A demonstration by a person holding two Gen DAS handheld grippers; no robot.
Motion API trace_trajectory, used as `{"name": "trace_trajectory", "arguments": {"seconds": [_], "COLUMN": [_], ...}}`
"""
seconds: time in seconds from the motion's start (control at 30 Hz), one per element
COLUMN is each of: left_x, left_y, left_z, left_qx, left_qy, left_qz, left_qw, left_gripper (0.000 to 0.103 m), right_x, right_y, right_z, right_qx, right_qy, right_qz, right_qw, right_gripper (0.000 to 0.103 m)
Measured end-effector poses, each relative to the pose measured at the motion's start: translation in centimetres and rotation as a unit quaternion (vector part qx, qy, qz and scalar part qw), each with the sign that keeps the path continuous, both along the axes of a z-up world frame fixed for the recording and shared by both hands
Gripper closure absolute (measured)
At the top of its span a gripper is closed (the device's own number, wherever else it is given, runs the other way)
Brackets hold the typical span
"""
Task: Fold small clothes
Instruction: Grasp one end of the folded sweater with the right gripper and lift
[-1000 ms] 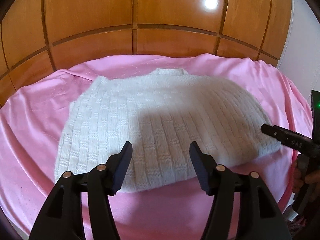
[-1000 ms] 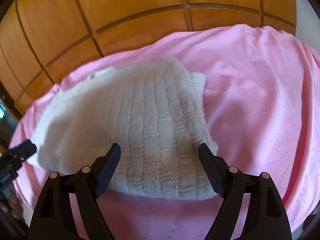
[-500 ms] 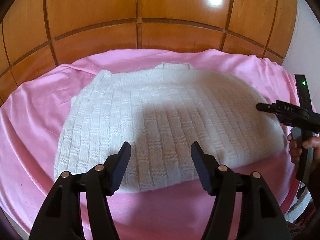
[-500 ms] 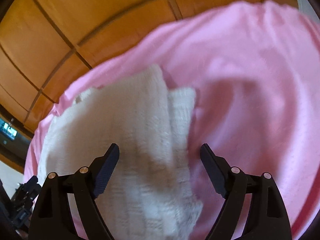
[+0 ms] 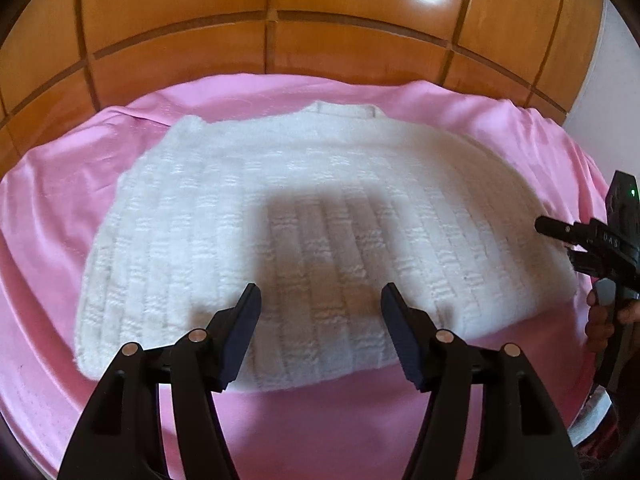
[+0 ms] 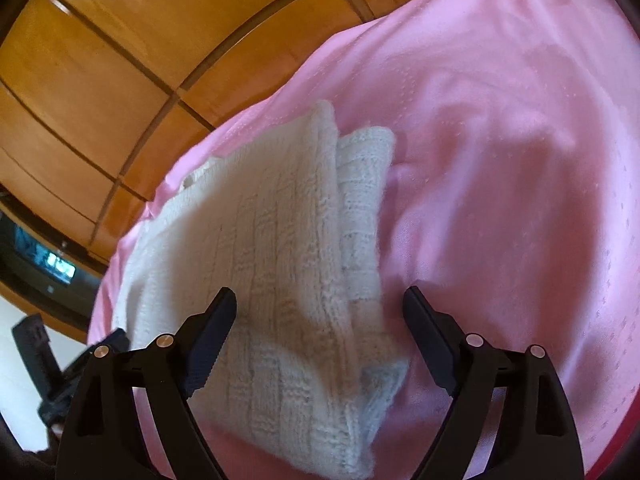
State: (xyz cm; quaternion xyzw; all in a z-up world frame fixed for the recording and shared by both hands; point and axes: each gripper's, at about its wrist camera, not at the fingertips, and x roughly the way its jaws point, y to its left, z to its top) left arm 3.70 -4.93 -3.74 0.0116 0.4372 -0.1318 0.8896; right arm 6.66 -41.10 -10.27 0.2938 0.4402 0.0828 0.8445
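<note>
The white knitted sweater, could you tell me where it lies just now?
The white knitted sweater lies flat on the pink cloth, before the wooden panels, centred in the left wrist view.

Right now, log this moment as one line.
sweater: flat on pink cloth | left gripper: open, empty | right gripper: open, empty

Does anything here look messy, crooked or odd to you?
Mostly tidy. The white knitted sweater lies flat on the pink cloth. One oddity, seen from the right wrist view: a folded-in layer pokes out past its right edge, with a loose corner sticking out near the hem.
</note>
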Motion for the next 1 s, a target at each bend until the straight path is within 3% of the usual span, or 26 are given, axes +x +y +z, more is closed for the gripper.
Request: {"name": "trace_trajectory", "arguments": {"seconds": [0.1,0.2,0.3,0.4,0.47,0.57,0.67,1.0], "left_x": [0.3,0.7,1.2,1.4,1.3,1.2,0.8,0.0], "left_y": [-0.9,-2.1,-2.4,-2.6,-2.6,-2.6,-2.2,0.3], "left_z": [0.0,-0.9,-1.9,-2.4,-2.3,-2.0,-1.4,-0.2], "left_qx": [-0.010,0.010,0.021,0.032,0.033,0.029,0.023,-0.012], "left_qy": [0.002,0.007,0.019,0.017,0.015,0.013,0.009,0.002], "left_qz": [-0.017,-0.031,-0.030,-0.033,-0.030,-0.025,-0.018,-0.002], "left_qw": [0.9998,0.9994,0.9991,0.9988,0.9989,0.9992,0.9995,0.9999], "left_gripper": [0.041,0.041,0.041,0.039,0.039,0.039,0.039,0.039], "right_x": [-0.1,-0.7,-1.3,-1.6,-1.9,-1.8,-1.4,-0.8], "right_y": [-0.2,-0.2,0.2,0.9,1.3,1.8,3.2,6.0], "right_z": [0.0,-0.1,0.0,-0.3,-0.6,-0.2,1.2,6.8], "right_qx": [0.012,0.027,0.050,0.043,0.030,0.025,-0.007,-0.020], "right_qy": [-0.003,-0.011,-0.013,-0.006,-0.003,0.005,0.006,-0.024], "right_qz": [-0.001,0.009,0.031,0.055,0.054,0.059,0.065,0.074], "right_qw": [1.000,1.000,0.998,0.998,0.998,0.998,0.998,0.997], "right_gripper": [0.019,0.019,0.028,0.039,0.055,0.071,0.075,0.078]}}
